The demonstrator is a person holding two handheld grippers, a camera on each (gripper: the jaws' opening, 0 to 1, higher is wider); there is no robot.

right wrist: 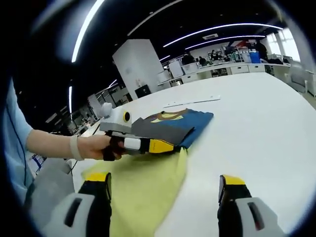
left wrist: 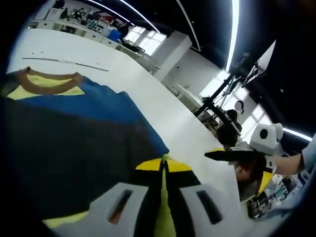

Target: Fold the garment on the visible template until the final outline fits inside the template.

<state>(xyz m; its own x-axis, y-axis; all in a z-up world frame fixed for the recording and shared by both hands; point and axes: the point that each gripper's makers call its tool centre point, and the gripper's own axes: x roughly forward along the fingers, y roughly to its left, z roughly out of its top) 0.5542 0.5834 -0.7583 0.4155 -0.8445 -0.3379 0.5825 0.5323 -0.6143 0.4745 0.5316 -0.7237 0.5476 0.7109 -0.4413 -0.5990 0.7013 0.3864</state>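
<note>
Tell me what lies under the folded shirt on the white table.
Under the shirt only the white table shows around its edges; a yellow part spreads toward the right gripper. Any template beneath is covered, so it cannot be seen.

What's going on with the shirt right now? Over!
Left gripper shut on the T-shirt. Right gripper open above the shirt's yellow part. White table around it, nothing in the way.
</note>
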